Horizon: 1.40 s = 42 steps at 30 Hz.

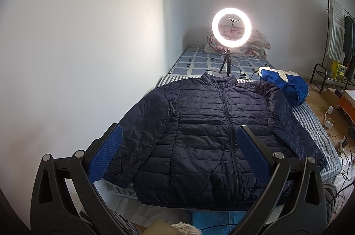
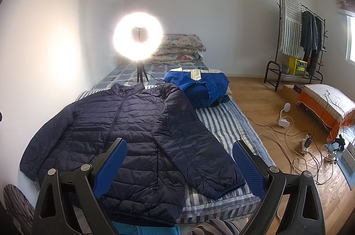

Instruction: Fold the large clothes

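A dark navy quilted puffer jacket lies flat, front up and zipped, on the striped bed, sleeves spread out and down. It also shows in the right wrist view, with its right sleeve lying on the stripes. My left gripper is open and empty, held above the jacket's lower half. My right gripper is open and empty, above the lower right side of the jacket and its sleeve.
A lit ring light on a small tripod stands on the bed beyond the collar. A bundled blue garment lies at the jacket's right shoulder. Folded quilts sit at the bed head. Wall on the left; cables and a clothes rack on the right.
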Motion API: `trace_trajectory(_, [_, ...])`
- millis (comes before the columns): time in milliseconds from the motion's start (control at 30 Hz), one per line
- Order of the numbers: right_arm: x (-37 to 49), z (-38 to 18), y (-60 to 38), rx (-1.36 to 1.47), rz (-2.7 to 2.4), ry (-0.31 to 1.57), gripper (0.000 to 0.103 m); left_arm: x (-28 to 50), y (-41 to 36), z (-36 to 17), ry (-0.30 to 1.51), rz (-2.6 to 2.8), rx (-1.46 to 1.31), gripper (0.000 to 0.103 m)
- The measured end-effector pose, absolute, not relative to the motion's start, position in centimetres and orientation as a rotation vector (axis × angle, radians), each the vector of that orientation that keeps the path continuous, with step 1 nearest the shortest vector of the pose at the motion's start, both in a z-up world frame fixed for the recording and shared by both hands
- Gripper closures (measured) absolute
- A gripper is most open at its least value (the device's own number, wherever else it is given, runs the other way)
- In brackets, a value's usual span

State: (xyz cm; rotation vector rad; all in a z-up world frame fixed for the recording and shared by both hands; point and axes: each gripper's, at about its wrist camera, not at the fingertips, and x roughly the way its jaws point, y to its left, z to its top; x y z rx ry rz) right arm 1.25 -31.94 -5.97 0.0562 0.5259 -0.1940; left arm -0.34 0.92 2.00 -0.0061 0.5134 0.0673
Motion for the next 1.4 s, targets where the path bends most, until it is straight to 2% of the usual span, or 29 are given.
trace_trajectory(1400, [2.4, -6.1, -31.0, 0.042, -0.175, 0.543, 0.006, -0.5, 1.1, 1.4, 0.517, 0.066, -0.013, 0.000])
